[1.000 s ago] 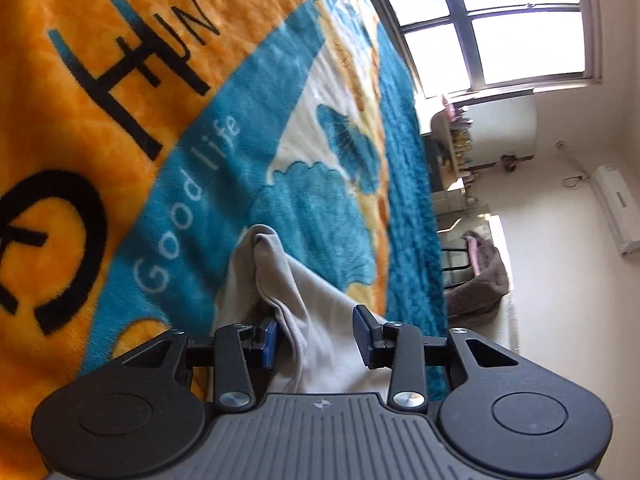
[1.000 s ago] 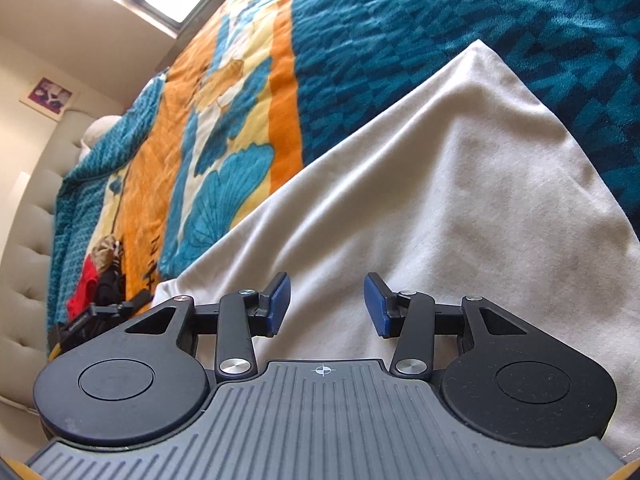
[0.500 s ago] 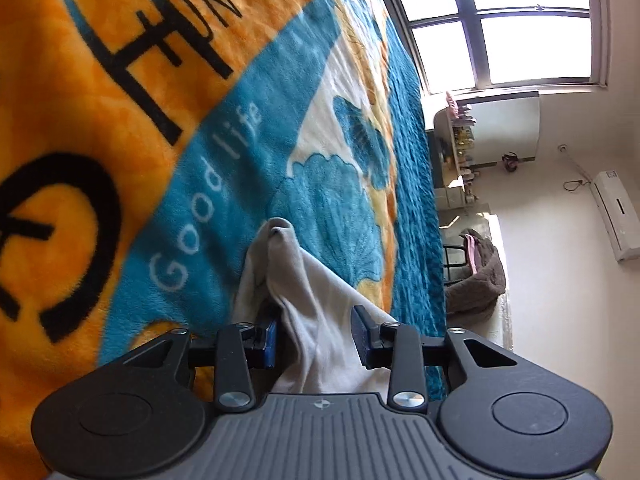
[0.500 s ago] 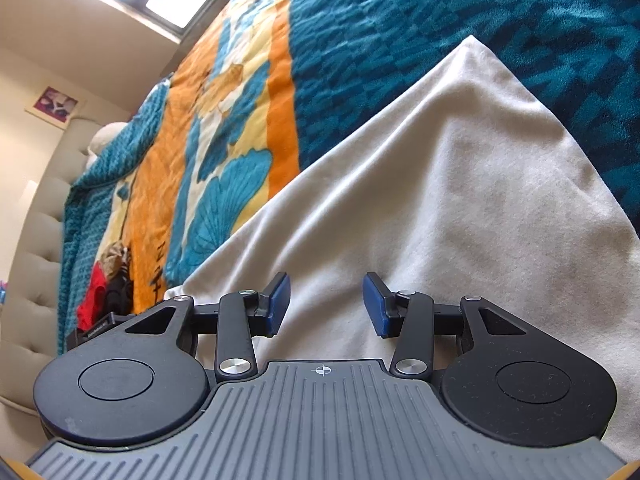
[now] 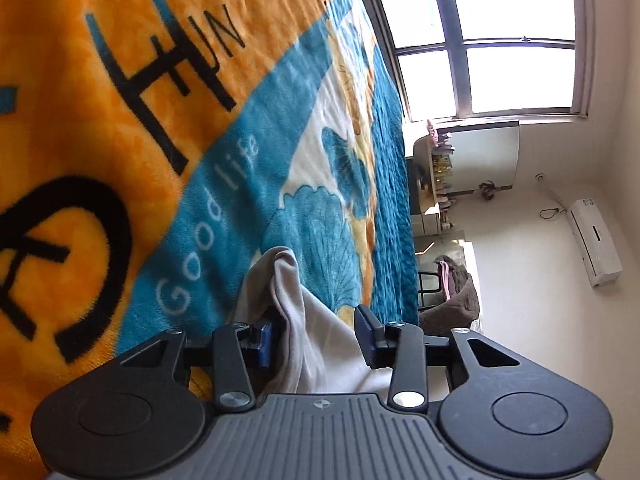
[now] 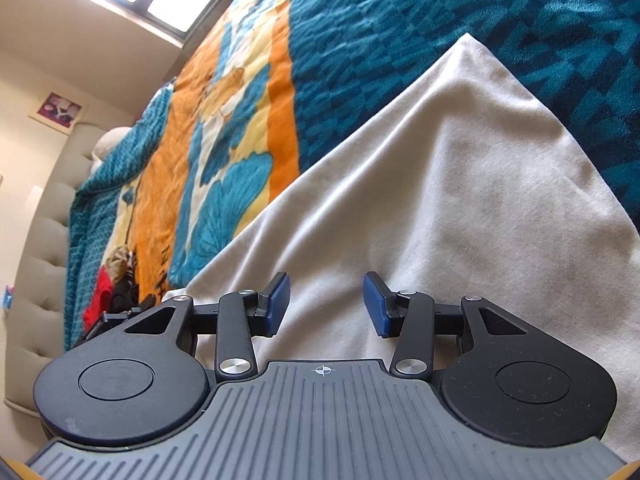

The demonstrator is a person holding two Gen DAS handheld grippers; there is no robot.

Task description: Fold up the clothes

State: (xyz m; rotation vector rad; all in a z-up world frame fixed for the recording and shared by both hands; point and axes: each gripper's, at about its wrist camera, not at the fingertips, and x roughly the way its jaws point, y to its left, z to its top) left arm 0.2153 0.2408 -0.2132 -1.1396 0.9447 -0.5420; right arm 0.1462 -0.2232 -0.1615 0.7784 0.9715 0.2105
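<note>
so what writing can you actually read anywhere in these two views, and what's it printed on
"Good life": white letters on the teal band of the blanket, left wrist view.
"HUN": thin black letters on the blanket's orange part, as near as it reads.
Big black letters at the left edge: cut off, not readable.
Air conditioner label: too small to read.
Right wrist view: black marks on the blanket, too blurred.

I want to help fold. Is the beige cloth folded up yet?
No. The beige cloth lies mostly spread on the blanket, one end bunched up.
</note>
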